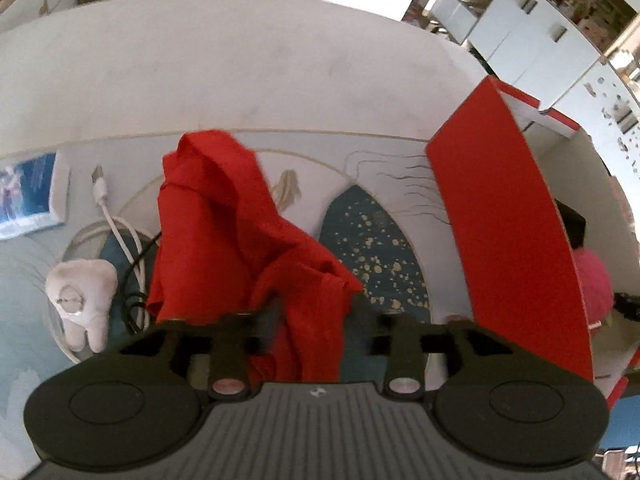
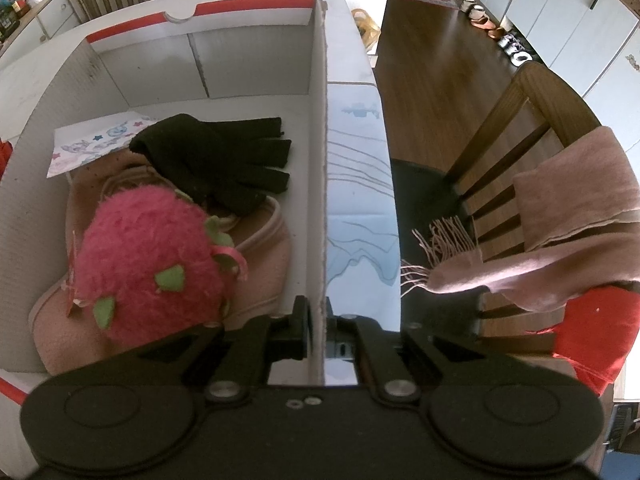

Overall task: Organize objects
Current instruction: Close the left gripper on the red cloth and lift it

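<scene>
A: Nearest the left gripper (image 1: 310,312), what's there?

B: The red cloth (image 1: 232,236). Its lower folds hang between the jaws, which stand apart with no visible pinch on the fabric; the pads themselves are hidden, so I can't rule out a light touch. The right gripper (image 2: 318,324) is closed on the box wall (image 2: 319,160), clamping the cardboard edge.

A: How will the cloth handle?

B: I'd judge it light, limp and quick to slump. Best taken at the bunched ridge, not a loose corner.

A: Which way does it run?

B: Its long axis goes from the jaws toward the mat's far edge, peaking in a crumpled hump there. It lies mid-mat (image 1: 376,240), left of the box's red flap (image 1: 504,232).

A: Around it?

B: A tooth-shaped plush (image 1: 82,304) and white cable (image 1: 116,224) toward the mat's left edge. Farther in, the box holds a pink plush (image 2: 148,260), a beige slipper (image 2: 260,268) and black gloves (image 2: 224,156).
</scene>
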